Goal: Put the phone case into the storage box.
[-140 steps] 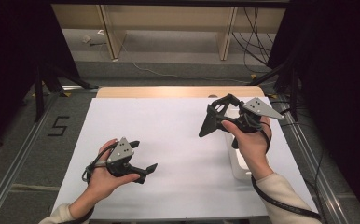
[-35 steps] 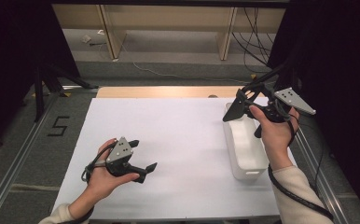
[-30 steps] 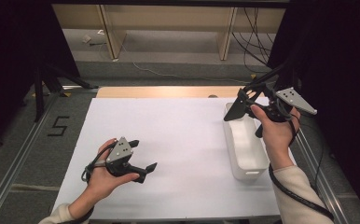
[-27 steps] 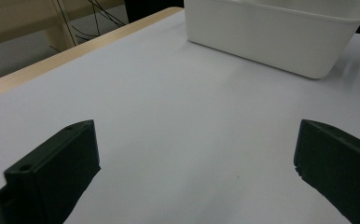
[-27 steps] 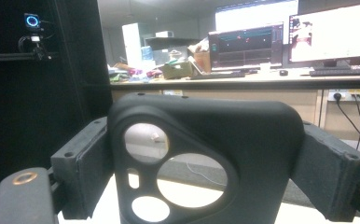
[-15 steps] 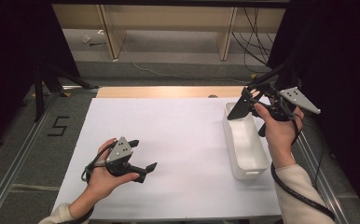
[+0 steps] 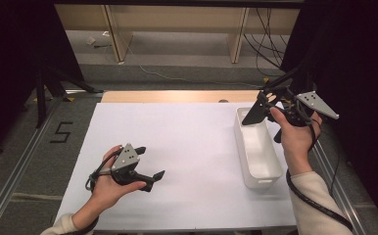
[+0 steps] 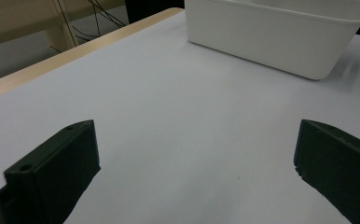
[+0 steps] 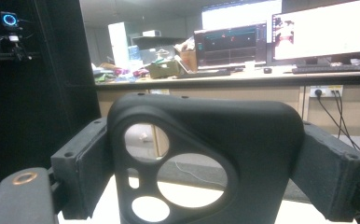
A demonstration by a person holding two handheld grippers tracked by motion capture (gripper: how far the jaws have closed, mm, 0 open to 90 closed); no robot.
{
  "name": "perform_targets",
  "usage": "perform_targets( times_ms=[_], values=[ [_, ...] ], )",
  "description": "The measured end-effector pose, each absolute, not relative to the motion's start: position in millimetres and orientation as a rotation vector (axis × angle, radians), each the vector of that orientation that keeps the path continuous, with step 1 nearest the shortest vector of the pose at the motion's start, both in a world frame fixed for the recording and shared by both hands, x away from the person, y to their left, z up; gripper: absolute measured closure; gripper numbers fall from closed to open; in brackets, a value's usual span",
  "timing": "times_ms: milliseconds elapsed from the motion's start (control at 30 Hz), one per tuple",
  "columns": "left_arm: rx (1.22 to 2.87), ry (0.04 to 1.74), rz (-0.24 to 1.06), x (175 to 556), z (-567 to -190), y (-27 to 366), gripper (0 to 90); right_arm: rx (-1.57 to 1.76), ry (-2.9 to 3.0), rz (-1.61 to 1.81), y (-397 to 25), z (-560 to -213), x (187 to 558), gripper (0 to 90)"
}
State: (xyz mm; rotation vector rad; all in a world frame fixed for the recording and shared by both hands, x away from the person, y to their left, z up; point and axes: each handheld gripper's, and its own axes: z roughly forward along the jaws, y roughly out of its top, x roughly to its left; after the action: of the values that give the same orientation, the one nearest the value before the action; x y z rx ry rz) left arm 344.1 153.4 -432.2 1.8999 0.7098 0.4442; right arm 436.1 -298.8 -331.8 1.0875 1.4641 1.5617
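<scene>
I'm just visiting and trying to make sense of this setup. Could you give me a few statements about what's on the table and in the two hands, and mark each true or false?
1. The right gripper holds a black piece with round holes between its fingers. True.
2. The left gripper is clamped on a cup. False: its fingers are spread apart with nothing between them, low over the white table top.
3. A white bin stands on the table's right side. True.
4. The white bin is full of parts. False: its visible inside looks bare.
5. The right gripper is held above the far end of the bin. True.
</scene>
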Motion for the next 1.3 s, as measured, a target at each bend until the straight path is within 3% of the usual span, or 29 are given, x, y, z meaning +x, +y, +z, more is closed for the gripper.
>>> perform_targets(
  times_ms=[1300],
  values=[
    [1.899,0.708,0.445,344.5,-431.9,154.0,0.0,1.104,1.459,1.517,-304.2,-334.9,447.7,15.2]
  ],
)
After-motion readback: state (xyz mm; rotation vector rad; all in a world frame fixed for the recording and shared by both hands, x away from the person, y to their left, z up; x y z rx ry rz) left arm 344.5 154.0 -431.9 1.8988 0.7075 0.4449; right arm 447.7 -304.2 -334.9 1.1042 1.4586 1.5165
